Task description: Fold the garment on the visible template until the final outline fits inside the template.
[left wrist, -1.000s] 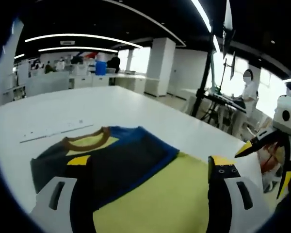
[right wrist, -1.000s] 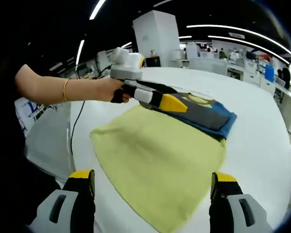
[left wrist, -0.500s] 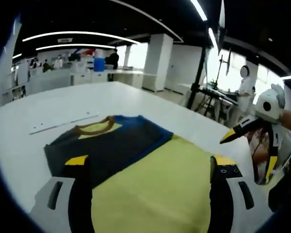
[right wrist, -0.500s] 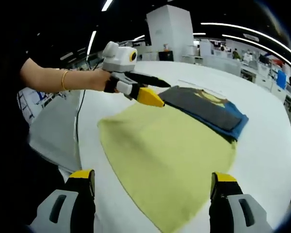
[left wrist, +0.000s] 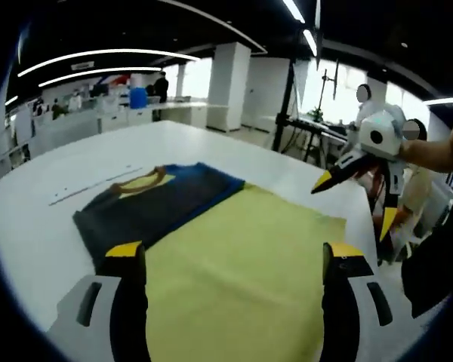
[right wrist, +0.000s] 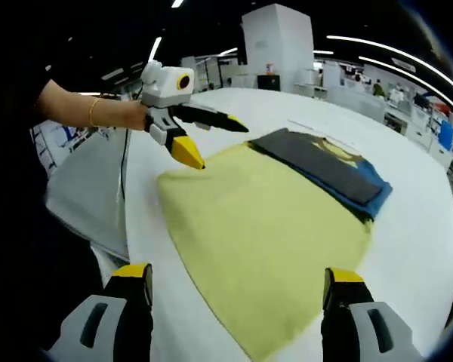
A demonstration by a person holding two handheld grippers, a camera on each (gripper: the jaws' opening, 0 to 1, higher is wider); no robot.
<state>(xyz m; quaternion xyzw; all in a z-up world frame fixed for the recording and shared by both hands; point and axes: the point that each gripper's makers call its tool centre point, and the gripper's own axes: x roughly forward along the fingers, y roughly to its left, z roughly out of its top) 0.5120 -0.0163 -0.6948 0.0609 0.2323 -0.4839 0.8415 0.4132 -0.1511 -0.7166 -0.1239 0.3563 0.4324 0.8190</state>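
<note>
A: In the right gripper view we see the garment (right wrist: 275, 219) spread flat on the white table (right wrist: 419, 226). Its yellow body fills the centre of the frame, and the dark grey and blue part with the brown collar (right wrist: 340, 157) lies toward the upper right.

B: Where does the tool stand relative to it?

A: The right gripper (right wrist: 238, 320) rises from the bottom edge with its jaws wide apart and nothing between them. The yellow hem lies in the gap above the tips; we cannot tell whether the tips touch the cloth. The left gripper (right wrist: 208, 139) enters at upper left, held in a hand (right wrist: 132, 115). Its two yellow-tipped jaws are spread, one pointing down near the garment's upper left corner, the other reaching toward the dark part.

B: And in the left gripper view?

A: The left gripper (left wrist: 230, 302) frames the yellow cloth (left wrist: 241, 264) from the bottom edge, jaws apart and empty. The dark part lies at centre left, with the collar (left wrist: 140, 183) beyond it. The right gripper (left wrist: 355, 192) hangs at the right of the frame, jaws spread, beside the garment's right edge and apart from it.

B: Anything else?

A: A thin pale strip (left wrist: 94, 186) lies on the table just left of the collar.
</note>
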